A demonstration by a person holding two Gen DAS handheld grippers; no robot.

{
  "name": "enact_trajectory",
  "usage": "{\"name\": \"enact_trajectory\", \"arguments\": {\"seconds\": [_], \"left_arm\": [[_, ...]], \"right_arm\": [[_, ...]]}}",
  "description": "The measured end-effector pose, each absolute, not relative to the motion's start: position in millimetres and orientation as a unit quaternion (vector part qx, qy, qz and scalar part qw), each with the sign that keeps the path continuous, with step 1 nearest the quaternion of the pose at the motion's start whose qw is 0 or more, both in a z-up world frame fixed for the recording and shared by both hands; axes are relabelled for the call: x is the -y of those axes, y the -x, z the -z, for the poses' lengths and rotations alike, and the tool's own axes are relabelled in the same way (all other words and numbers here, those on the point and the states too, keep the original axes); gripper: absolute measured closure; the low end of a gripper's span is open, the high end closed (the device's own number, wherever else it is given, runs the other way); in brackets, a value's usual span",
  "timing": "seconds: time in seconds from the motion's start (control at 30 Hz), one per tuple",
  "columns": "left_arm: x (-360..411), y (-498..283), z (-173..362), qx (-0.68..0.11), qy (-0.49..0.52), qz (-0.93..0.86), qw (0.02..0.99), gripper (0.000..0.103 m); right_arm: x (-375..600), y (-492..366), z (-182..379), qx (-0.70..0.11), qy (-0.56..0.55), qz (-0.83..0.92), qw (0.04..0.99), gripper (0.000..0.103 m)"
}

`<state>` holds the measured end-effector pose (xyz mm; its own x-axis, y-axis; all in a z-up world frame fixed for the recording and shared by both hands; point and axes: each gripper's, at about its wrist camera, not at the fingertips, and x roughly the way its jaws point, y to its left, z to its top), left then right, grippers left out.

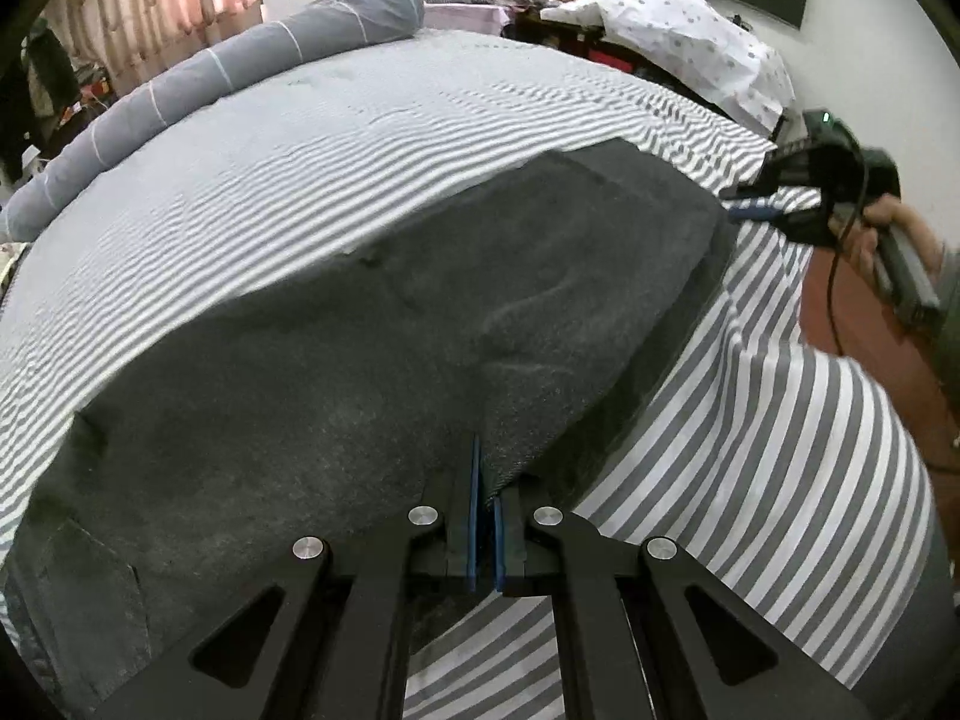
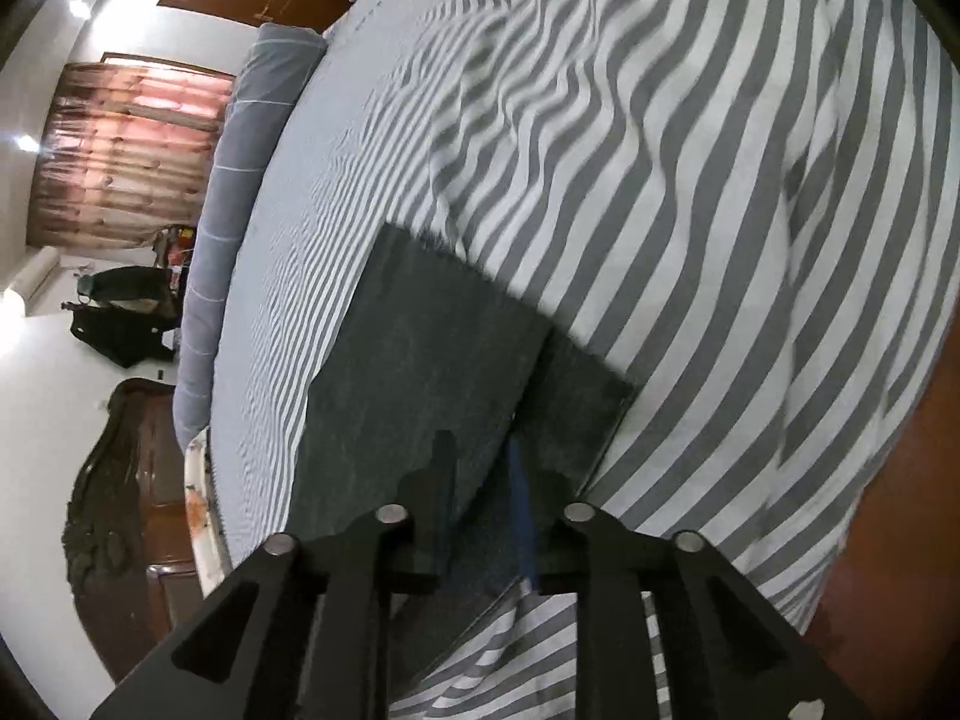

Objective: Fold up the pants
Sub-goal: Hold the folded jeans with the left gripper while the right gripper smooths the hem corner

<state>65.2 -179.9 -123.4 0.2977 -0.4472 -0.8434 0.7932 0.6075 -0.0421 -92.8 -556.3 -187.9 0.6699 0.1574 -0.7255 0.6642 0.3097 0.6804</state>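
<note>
Pants (image 1: 336,312) lie on striped bedsheet (image 1: 750,420), hem pinched in left gripper (image 1: 485,480) jaws.

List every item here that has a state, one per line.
Dark grey pants: lying flat on the bed, one edge lifted.
Left gripper: shut on the pants' edge.
Right gripper: open, pants fabric between its fingers.
Grey-and-white striped bedsheet: spread out, wrinkled.
</note>
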Motion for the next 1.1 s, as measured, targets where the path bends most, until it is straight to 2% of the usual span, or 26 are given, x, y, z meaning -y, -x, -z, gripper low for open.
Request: {"name": "enact_trajectory", "arguments": {"seconds": [0.23, 0.27, 0.33, 0.4, 0.67, 1.1], "left_arm": [[180, -66, 119, -0.44, -0.198, 0.395, 0.782, 0.1], [181, -65, 120, -0.442, -0.2, 0.394, 0.781, 0.1], [181, -64, 124, -0.445, -0.202, 0.392, 0.78, 0.1], [182, -63, 126, -0.446, -0.205, 0.391, 0.779, 0.1], [186, -58, 129, -0.443, -0.216, 0.398, 0.773, 0.1], [190, -53, 154, -0.459, -0.24, 0.421, 0.745, 0.1]], "right_arm": [[560, 70, 204, -0.344, -0.584, 0.164, 0.717, 0.08], [564, 67, 205, -0.338, -0.585, 0.165, 0.718, 0.083], [571, 63, 203, -0.33, -0.582, 0.171, 0.723, 0.096], [576, 63, 196, -0.332, -0.563, 0.183, 0.735, 0.098], [563, 78, 162, -0.356, -0.477, 0.211, 0.775, 0.099], [557, 83, 183, -0.404, -0.423, 0.26, 0.768, 0.1]]}}
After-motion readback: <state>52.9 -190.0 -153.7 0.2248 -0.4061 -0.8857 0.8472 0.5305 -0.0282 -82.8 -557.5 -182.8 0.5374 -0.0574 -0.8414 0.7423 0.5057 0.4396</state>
